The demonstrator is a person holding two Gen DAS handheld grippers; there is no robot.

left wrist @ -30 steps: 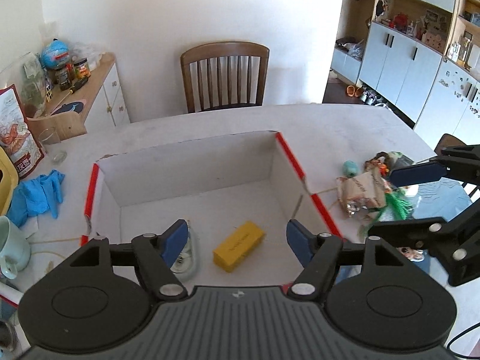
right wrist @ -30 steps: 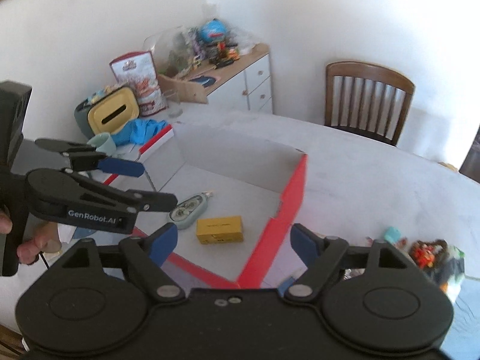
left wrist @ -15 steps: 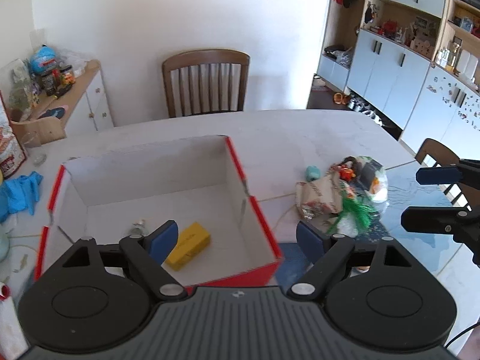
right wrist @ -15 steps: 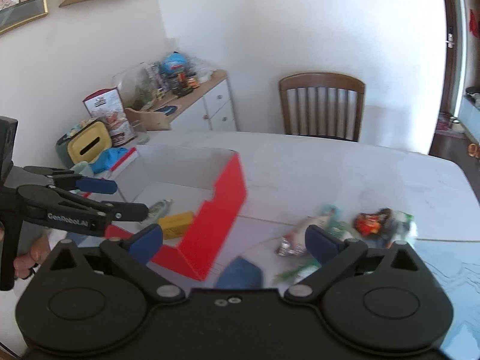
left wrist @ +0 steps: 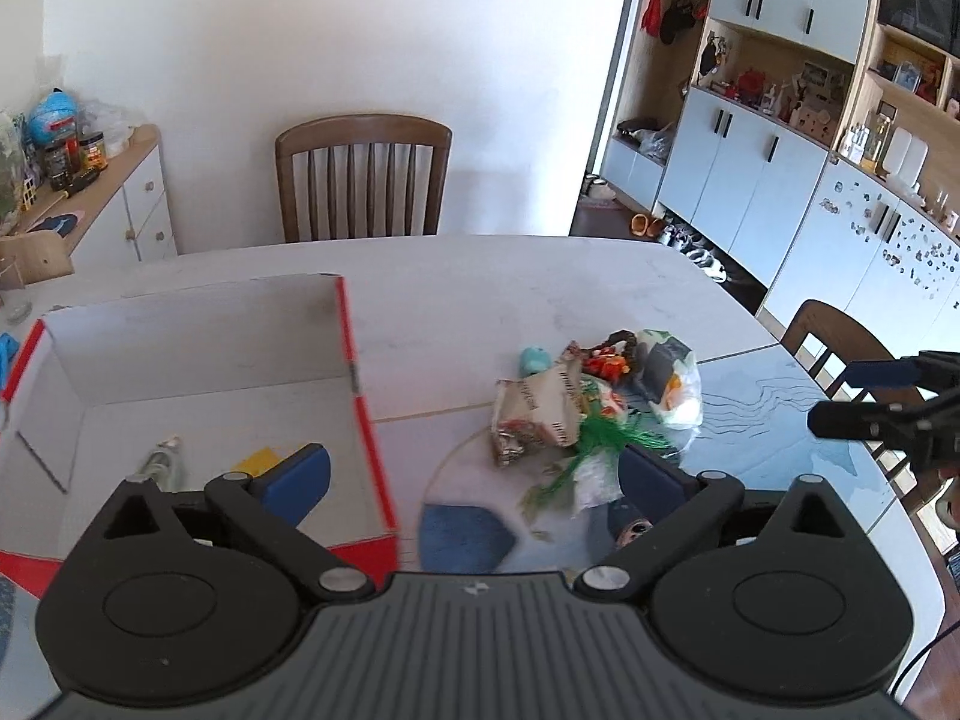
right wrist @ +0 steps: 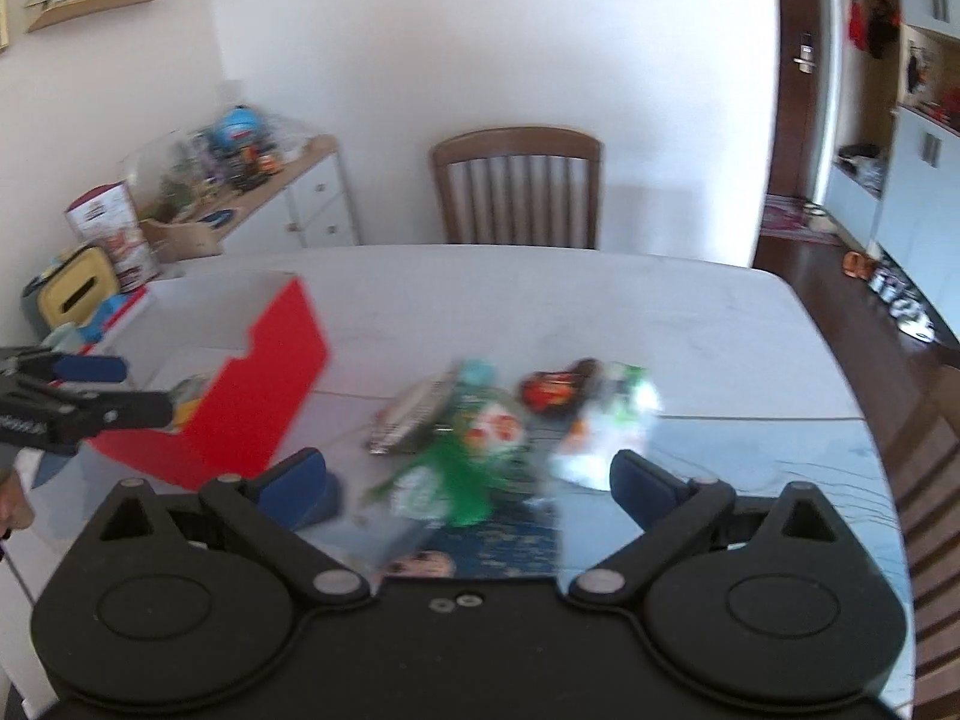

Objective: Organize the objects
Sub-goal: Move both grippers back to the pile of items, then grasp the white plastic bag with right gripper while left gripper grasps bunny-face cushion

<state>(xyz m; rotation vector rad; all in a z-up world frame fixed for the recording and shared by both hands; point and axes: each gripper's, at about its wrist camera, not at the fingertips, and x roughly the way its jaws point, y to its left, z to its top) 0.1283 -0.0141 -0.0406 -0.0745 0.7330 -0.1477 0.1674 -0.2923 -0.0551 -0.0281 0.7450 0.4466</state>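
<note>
A wooden chair (left wrist: 363, 177) sits tucked at the far edge of the white table (left wrist: 480, 294), square against the white wall; left of the chair, a sideboard (left wrist: 114, 204) crowded with jars and a blue globe (left wrist: 53, 117); right of the chair, pale blue cabinets (left wrist: 750, 180) with cluttered shelves above; shoes (left wrist: 651, 225) line the floor below them.

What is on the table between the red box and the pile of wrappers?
Nothing: in the left wrist view, only bare white table separates the red box from the pile of wrappers. The right wrist view is blurred but agrees.
</note>
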